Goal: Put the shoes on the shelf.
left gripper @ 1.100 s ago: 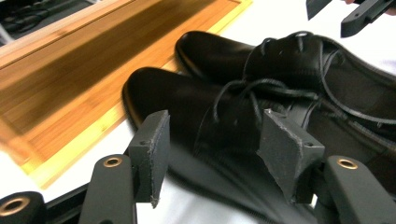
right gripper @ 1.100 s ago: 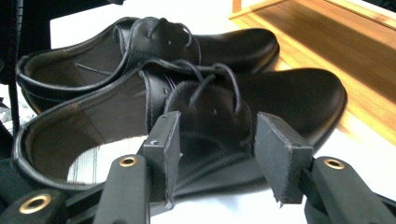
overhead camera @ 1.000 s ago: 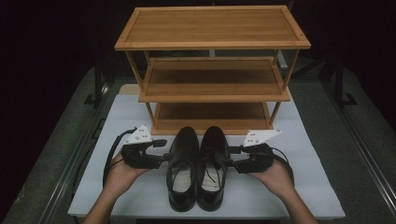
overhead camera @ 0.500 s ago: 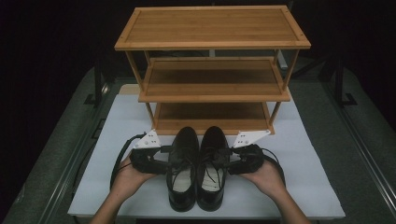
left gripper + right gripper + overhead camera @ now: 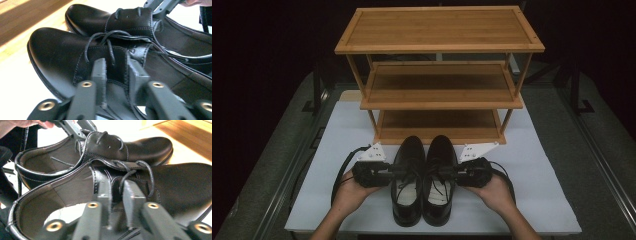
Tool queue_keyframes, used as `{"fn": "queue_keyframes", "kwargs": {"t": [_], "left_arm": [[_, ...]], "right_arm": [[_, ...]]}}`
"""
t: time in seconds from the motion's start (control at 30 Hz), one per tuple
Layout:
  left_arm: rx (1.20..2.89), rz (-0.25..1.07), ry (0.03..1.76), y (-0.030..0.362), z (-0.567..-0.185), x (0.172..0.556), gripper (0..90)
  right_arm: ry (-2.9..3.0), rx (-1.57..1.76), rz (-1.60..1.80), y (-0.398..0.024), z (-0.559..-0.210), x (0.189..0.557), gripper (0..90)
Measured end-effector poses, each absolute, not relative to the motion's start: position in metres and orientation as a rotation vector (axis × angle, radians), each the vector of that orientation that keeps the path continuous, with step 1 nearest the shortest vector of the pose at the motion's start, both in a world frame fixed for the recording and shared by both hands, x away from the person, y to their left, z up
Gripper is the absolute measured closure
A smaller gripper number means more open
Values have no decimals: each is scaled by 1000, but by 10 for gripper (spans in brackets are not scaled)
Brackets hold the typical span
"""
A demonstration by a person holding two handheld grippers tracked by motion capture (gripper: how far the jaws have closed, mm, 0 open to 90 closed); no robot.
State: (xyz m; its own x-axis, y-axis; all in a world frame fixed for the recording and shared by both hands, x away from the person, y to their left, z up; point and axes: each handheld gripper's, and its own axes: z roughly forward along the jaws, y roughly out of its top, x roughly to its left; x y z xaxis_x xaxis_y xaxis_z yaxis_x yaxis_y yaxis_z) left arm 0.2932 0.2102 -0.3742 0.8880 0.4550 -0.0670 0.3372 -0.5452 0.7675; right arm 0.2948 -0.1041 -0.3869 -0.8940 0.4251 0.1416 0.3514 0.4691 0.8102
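- In the high view the left claw [image 5: 393, 171] reaches in level from the left; its jaw tips run into the laced side of the left shoe [image 5: 408, 180], so from above the grip itself is hard to make out.
- The left gripper view shows what the high view hides: the two jaws have just been closing and now stand narrow, pinching the outer side flap of the left shoe [image 5: 82, 60] beside the laces, with leather between them.
- The left hand [image 5: 349, 192] cups the gripper body from below, and the forearm is cut off by the bottom of the high view.
- Both shoes stand side by side at the middle of the white surface [image 5: 557, 200], near its front edge, toes pointing at the wooden shoe rack [image 5: 439, 47] along the back edge.
- The toes stop just short of the rack's bottom shelf; open room lies to the left and right of the pair.
- The right shoe [image 5: 439, 180] touches its partner along the inner side.
- The right gripper view shows the right claw [image 5: 116, 195] likewise just closed narrow on the laced side flap of the right shoe [image 5: 180, 187]; the heel is cut off there.
- In the high view the right claw [image 5: 453, 172] comes in from the right.
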Motion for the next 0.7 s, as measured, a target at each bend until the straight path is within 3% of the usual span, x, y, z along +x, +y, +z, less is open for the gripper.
{"fn": "queue_keyframes", "kwargs": {"t": [0.1, 0.7], "left_arm": [[2226, 214, 560, 207, -372, 290, 865], [2148, 341, 612, 219, -361, 291, 881]], "right_arm": [[2634, 699, 1412, -103, -388, 295, 855], [2522, 741, 1422, -120, -378, 295, 870]]}}
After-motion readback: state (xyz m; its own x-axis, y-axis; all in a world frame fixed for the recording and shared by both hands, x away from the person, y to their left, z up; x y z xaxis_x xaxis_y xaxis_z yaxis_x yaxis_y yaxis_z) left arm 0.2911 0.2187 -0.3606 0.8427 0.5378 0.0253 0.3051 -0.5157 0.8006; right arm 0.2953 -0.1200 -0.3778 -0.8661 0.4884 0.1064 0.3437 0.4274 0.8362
